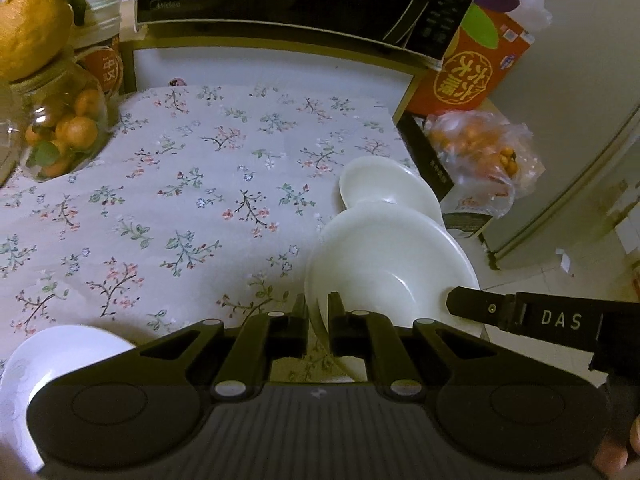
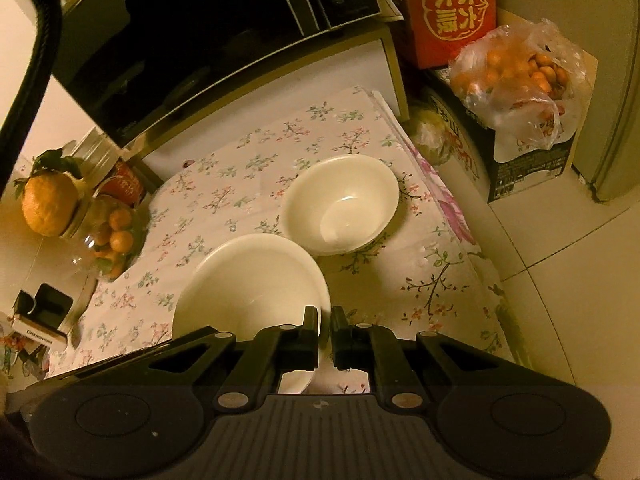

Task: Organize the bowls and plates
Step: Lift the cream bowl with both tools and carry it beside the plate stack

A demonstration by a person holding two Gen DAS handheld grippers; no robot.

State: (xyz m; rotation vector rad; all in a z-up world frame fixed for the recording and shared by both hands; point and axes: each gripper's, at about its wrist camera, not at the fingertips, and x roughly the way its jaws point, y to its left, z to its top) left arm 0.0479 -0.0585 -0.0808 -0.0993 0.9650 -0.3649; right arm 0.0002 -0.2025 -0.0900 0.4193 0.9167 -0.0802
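Both grippers clamped on the near white bowl's rim, one each side.

Left gripper jaws pinch the rim of the near bowl; right gripper jaws pinch the same bowl's opposite rim. Second white bowl sits just beyond it on the floral tablecloth. White plate lies left of the left gripper. Right gripper's finger shows at the far rim.
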